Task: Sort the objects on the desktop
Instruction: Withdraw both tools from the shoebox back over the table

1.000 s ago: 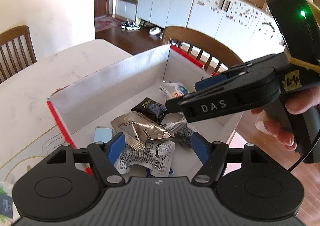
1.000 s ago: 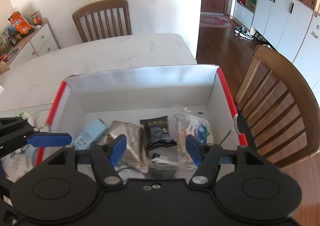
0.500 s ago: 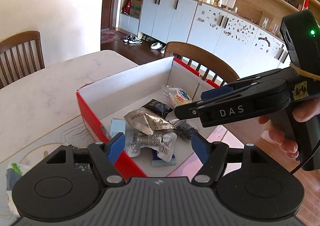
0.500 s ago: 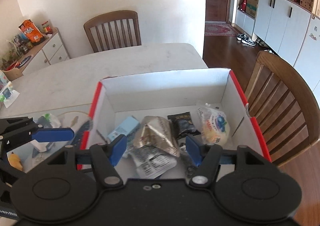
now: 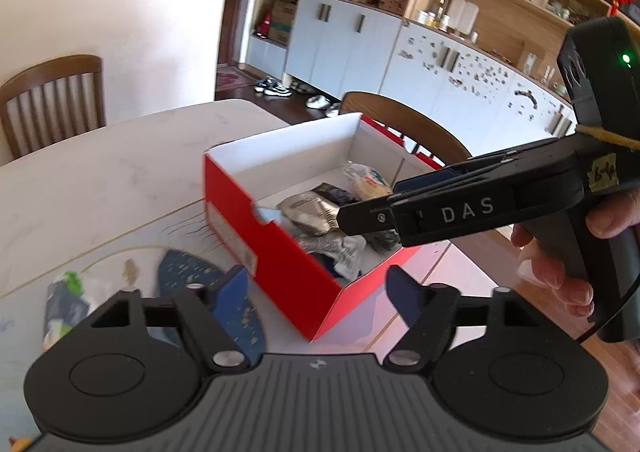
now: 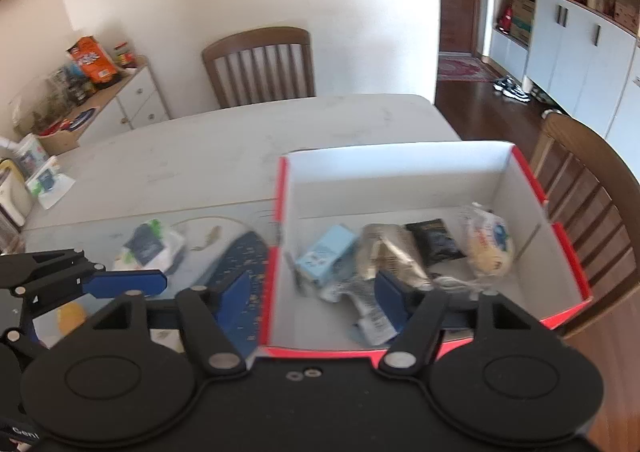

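Observation:
A red cardboard box (image 5: 276, 252) with white inner walls (image 6: 400, 172) stands on the pale table and holds several snack packets. Among them are a light blue carton (image 6: 324, 256), a silvery packet (image 6: 388, 252), a black packet (image 6: 434, 242) and a white-yellow bag (image 6: 490, 244). My left gripper (image 5: 320, 292) hovers before the box's near corner, its jaws opening with nothing between them. My right gripper (image 6: 316, 296) hangs over the box's left wall, jaws also opening and empty. It shows side-on above the box (image 5: 360, 214) in the left wrist view. Left of the box lie a dark blue speckled pouch (image 6: 240, 264) and a white-green packet (image 6: 148, 248).
A small yellow object (image 6: 70, 316) lies near my left gripper's blue pad (image 6: 124, 284). Wooden chairs stand at the table's far side (image 6: 260, 64) and right of the box (image 6: 592, 188). A sideboard (image 6: 120, 100) with clutter is at the far left. The table edge drops to wooden floor on the right.
Both grippers have drawn back and to the left from over the box, which now sits further right in both views. The pouch and packet beside it came into view. Both jaws stand wider.

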`<move>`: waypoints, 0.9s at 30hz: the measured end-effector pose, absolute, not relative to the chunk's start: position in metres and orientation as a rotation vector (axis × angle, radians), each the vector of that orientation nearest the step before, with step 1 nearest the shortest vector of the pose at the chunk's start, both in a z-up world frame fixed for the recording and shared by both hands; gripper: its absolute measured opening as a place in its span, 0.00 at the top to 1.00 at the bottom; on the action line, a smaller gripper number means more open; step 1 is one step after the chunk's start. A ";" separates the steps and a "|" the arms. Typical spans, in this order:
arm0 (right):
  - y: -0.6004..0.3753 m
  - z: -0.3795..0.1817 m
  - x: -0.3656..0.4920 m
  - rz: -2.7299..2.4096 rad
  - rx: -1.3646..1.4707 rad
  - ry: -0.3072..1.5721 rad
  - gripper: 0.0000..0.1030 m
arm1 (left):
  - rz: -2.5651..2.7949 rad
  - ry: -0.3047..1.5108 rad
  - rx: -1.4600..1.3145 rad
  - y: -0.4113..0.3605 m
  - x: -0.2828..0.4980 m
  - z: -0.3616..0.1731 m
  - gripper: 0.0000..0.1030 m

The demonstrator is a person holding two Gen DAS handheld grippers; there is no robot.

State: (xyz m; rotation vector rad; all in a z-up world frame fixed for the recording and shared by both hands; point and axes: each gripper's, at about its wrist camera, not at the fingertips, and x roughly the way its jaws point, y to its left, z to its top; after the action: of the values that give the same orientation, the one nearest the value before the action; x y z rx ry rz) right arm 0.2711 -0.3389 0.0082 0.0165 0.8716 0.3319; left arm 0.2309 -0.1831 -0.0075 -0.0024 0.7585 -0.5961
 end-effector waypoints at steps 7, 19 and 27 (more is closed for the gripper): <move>-0.304 0.013 0.255 0.368 -0.004 0.845 0.28 | -0.570 0.716 -0.020 -0.146 0.208 -0.001 0.13; -0.244 0.015 0.244 0.419 -0.032 0.816 0.22 | -0.479 0.679 -0.031 -0.082 0.186 -0.005 0.00; -0.208 0.009 0.244 0.442 -0.037 0.820 0.22 | -0.434 0.680 -0.047 -0.044 0.174 -0.012 0.00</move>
State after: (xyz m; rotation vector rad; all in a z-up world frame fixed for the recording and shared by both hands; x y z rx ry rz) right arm 0.2442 -0.2077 0.0086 -0.0365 0.8198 0.4423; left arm 0.1738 -0.0438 -0.0117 -0.0472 0.6802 -0.4341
